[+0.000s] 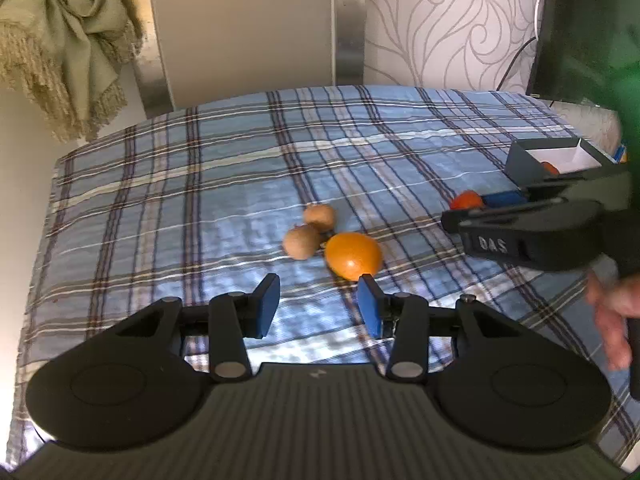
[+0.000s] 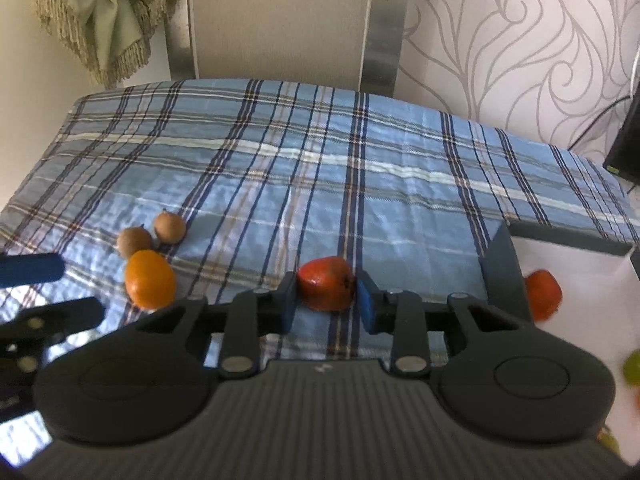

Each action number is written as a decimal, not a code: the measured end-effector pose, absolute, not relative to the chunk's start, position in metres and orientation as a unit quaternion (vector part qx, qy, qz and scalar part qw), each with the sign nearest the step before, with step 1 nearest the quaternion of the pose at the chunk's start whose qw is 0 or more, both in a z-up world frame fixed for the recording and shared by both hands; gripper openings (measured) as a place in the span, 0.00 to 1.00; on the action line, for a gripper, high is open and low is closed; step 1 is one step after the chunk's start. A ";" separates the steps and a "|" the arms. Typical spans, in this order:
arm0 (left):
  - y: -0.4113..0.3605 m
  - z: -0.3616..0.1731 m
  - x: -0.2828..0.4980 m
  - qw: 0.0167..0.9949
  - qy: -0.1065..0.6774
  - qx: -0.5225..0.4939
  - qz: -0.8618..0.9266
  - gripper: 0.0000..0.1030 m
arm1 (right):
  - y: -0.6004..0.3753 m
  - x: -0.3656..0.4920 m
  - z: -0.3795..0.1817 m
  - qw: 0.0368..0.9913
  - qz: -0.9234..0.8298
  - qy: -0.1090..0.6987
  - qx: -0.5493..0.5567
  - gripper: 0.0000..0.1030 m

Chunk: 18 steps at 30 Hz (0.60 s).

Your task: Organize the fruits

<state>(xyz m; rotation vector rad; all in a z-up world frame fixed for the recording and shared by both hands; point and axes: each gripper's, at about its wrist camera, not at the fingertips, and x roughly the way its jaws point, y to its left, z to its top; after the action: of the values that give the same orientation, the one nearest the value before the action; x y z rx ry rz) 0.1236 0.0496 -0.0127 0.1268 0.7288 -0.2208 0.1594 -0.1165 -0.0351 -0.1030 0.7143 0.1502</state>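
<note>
My right gripper (image 2: 326,300) is shut on a red-orange fruit (image 2: 327,283) and holds it above the plaid cloth, just left of the grey box (image 2: 505,268); it also shows in the left wrist view (image 1: 472,210). The box has a white inside and holds another red-orange fruit (image 2: 542,294) and a green fruit (image 2: 632,366). My left gripper (image 1: 318,306) is open and empty, just short of an orange (image 1: 353,255). Two brown kiwis (image 1: 301,241) (image 1: 320,217) lie beside the orange.
The blue plaid cloth (image 1: 200,200) covers the table up to the wall. A fringed green curtain (image 1: 68,40) hangs at the back left. A dark monitor (image 1: 580,32) and cable stand at the back right, behind the box (image 1: 524,160).
</note>
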 end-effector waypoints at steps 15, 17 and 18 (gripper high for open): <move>0.018 -0.029 0.156 0.922 0.363 0.066 -0.118 0.55 | -0.142 0.073 0.025 0.940 0.107 0.323 -0.001 0.33; 0.017 -0.033 0.158 0.921 0.367 0.065 -0.118 0.55 | -0.146 0.062 0.029 0.941 0.108 0.321 -0.001 0.33; 0.016 -0.035 0.158 0.921 0.367 0.065 -0.117 0.55 | -0.148 0.057 0.031 0.942 0.107 0.319 -0.002 0.33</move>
<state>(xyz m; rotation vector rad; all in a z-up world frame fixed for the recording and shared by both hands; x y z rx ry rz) 0.1584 0.0159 -0.0351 0.1329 0.7537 -0.2403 0.0574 -0.1479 0.0311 -0.0045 0.6517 0.2178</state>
